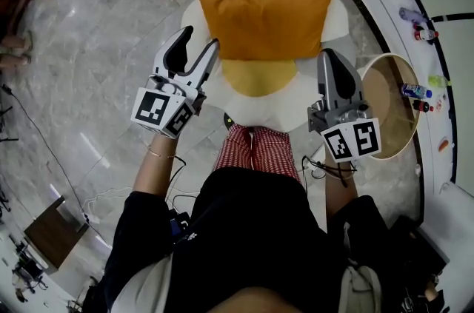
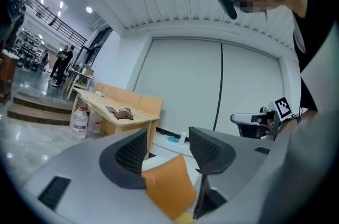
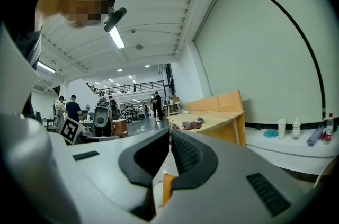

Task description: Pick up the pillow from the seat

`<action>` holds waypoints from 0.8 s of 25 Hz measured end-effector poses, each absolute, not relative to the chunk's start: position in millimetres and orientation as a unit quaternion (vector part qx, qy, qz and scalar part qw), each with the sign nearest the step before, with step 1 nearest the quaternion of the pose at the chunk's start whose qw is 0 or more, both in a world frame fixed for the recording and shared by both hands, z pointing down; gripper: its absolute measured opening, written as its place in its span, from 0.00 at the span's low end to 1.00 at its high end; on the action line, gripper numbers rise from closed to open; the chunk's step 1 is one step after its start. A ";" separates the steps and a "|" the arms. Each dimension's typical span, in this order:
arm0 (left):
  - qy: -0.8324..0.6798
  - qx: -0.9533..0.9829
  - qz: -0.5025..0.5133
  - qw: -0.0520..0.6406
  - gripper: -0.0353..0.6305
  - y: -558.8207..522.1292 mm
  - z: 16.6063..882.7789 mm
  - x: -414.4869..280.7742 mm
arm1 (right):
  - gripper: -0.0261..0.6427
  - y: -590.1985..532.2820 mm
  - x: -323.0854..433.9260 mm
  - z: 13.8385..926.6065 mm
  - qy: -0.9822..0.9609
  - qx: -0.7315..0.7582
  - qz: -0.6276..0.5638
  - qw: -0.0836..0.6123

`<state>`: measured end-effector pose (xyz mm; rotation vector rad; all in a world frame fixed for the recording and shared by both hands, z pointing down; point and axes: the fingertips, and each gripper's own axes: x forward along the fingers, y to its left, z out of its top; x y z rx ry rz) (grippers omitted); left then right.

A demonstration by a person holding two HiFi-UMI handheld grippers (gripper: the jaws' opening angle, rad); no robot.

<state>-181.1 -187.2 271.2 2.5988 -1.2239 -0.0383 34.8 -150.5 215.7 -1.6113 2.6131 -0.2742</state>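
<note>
— Where's the pillow?

— The orange pillow lies flat on the seat, over its back half. The seat is a white cushion with a yellow middle, and the yellow shows just past the pillow's near edge.

— And the left gripper?

— The left gripper is at the seat's left side, right by the pillow's left edge. Its jaws are released and stand apart. In the left gripper view a corner of the pillow pokes up in the gap low between them, but the pads don't press on it.

— The right one?

— The right gripper is at the seat's right side, beside the pillow's near right corner. The right gripper view shows its jaws clenched, tips meeting with nothing between them. A thin orange sliver of pillow shows lower down, behind the jaws.

— So is the pillow lifted?

— No, it rests on the seat, held by neither.
</note>
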 end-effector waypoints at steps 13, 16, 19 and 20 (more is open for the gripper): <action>-0.430 0.890 -0.001 0.148 0.42 -197.9 307.7 -164.0 | 0.07 -163.4 51.7 237.8 0.857 -0.507 -0.089 0.015; -0.427 0.892 0.000 0.152 0.43 -202.0 314.5 -158.6 | 0.07 -168.0 55.5 243.9 0.856 -0.508 -0.093 0.014; -0.421 0.894 0.005 0.153 0.44 -203.4 321.2 -155.8 | 0.07 -172.0 56.1 248.0 0.857 -0.508 -0.092 0.013; -0.419 0.895 0.006 0.154 0.45 -203.4 323.4 -155.6 | 0.07 -173.2 55.1 249.4 0.857 -0.507 -0.091 0.013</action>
